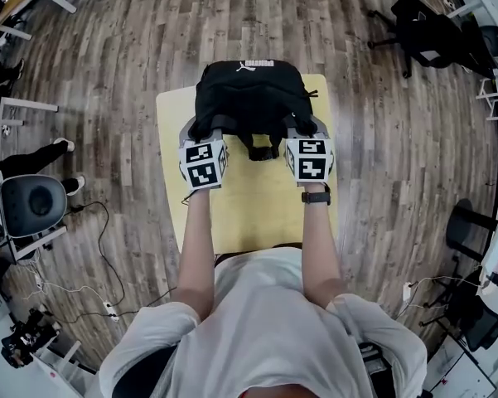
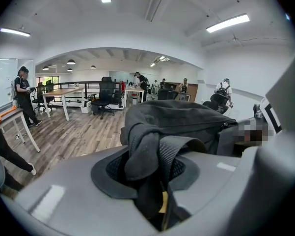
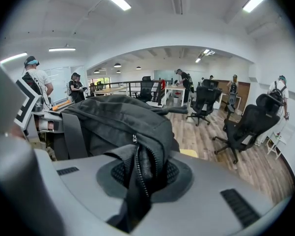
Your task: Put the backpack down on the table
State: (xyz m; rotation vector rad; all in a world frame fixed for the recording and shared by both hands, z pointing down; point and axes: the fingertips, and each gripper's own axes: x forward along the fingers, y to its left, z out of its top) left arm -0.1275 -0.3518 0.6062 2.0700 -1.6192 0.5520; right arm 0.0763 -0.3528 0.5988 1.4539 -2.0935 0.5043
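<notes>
A black backpack (image 1: 250,96) hangs over the far half of the yellow table (image 1: 249,201), held from both sides. My left gripper (image 1: 205,129) is shut on the backpack's near left side, where a strap and folded fabric (image 2: 154,154) are pinched between the jaws. My right gripper (image 1: 302,128) is shut on its near right side, clamping the zippered edge (image 3: 140,163). In the left gripper view the backpack's (image 2: 186,119) bulk rises just past the jaws. In the right gripper view the backpack (image 3: 113,117) fills the left of the picture. Whether the bag's bottom touches the table is hidden.
The table stands on a wooden floor (image 1: 124,65). Black office chairs (image 1: 435,31) stand at the far right, a grey chair (image 1: 29,206) at the left. Cables (image 1: 99,255) lie on the floor at the near left. Several people stand by desks in the background (image 2: 23,95).
</notes>
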